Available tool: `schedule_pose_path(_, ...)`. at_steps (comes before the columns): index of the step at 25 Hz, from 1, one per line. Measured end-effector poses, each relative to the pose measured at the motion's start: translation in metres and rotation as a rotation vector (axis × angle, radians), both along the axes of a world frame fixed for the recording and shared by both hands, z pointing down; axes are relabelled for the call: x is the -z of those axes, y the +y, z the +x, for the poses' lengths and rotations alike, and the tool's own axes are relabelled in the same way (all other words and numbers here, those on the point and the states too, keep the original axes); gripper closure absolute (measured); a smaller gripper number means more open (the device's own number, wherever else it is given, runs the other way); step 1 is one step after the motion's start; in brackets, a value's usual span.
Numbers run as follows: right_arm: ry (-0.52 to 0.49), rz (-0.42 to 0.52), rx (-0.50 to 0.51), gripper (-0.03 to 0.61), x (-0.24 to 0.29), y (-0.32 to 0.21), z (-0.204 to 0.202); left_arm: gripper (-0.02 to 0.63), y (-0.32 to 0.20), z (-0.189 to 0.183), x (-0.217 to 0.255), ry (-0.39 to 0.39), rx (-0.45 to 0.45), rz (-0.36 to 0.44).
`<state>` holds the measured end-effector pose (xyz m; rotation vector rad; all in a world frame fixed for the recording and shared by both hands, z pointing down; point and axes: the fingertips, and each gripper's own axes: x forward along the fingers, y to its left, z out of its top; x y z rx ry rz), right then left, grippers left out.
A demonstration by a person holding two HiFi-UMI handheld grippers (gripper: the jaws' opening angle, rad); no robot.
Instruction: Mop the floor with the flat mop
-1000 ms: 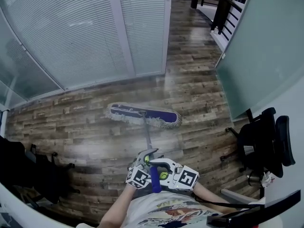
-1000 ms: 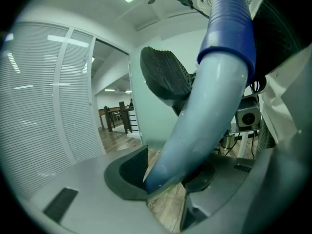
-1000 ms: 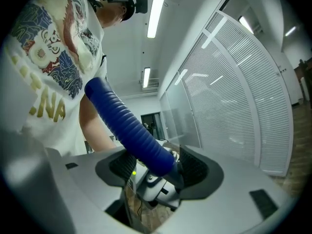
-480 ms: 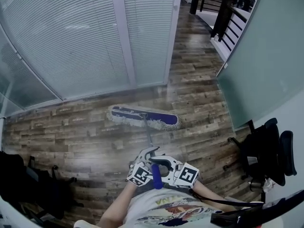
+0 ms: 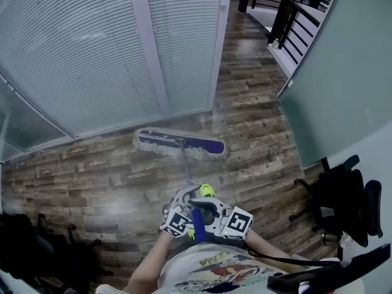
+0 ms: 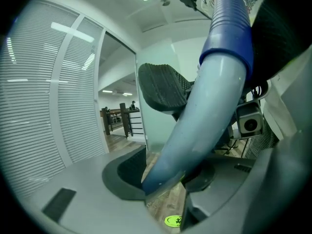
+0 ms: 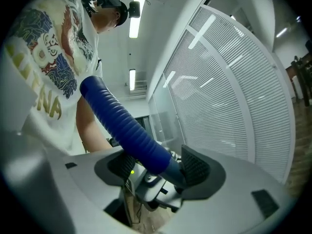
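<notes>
Your left gripper (image 6: 165, 172) clamps the smooth round pale-blue tube of the mop handle (image 6: 204, 111), your right gripper (image 7: 155, 167) clamps its ribbed dark-blue grip (image 7: 124, 126), and the long flat mop head (image 5: 180, 144), blue with shaggy white fringe, lies on the glossy wood-plank floor (image 5: 92, 176) near the slatted blinds (image 5: 79, 48).

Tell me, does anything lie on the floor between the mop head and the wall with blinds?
Nothing visible does. The mop head lies on bare floor close to the wall with blinds. The chair stands far to the right, out of that strip.
</notes>
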<state>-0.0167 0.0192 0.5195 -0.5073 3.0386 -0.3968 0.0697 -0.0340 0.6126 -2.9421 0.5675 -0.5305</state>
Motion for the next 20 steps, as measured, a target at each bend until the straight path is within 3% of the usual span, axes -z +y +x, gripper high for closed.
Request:
schedule_pose_path(11,-0.017,0.021,0.024,0.298,0.007,-0.196,0.05,0.466,-0.196,0.047,0.007,0.01,0.034,-0.005)
schedule_pose_path(15,-0.003,0.055,0.003,0.301,0.008,-0.26,0.064,0.468,-0.257,0.06,0.012,0.009,0.045,0.04)
schedule_pose_path(20,-0.001,0.058,-0.064,0.32,0.017,-0.299,0.072,0.48,-0.288,0.069,0.022,-0.006,0.026,0.053)
